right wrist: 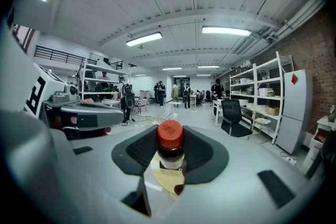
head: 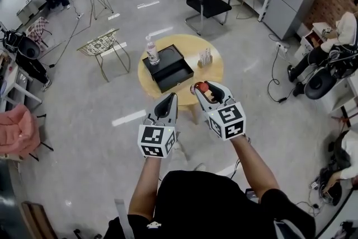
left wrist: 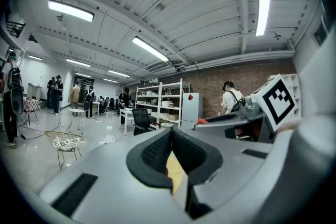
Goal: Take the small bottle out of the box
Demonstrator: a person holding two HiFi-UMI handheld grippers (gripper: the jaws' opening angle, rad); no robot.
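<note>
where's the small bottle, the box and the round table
small bottle (right wrist: pixel 170 136), right gripper view, red cap
box (head: pixel 173 74), head view, front half
round table (head: pixel 215 73), head view, bare right side

No legible text, apparently.

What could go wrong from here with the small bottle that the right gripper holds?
1. The right gripper grips the small bottle in the air, red cap up, with nothing under it. If the grip slips, the bottle may fall.
2. A tall clear bottle stands by the open box. A careless swing could knock it over.
3. The left gripper, shut and empty, is close beside. The two could bump.
</note>
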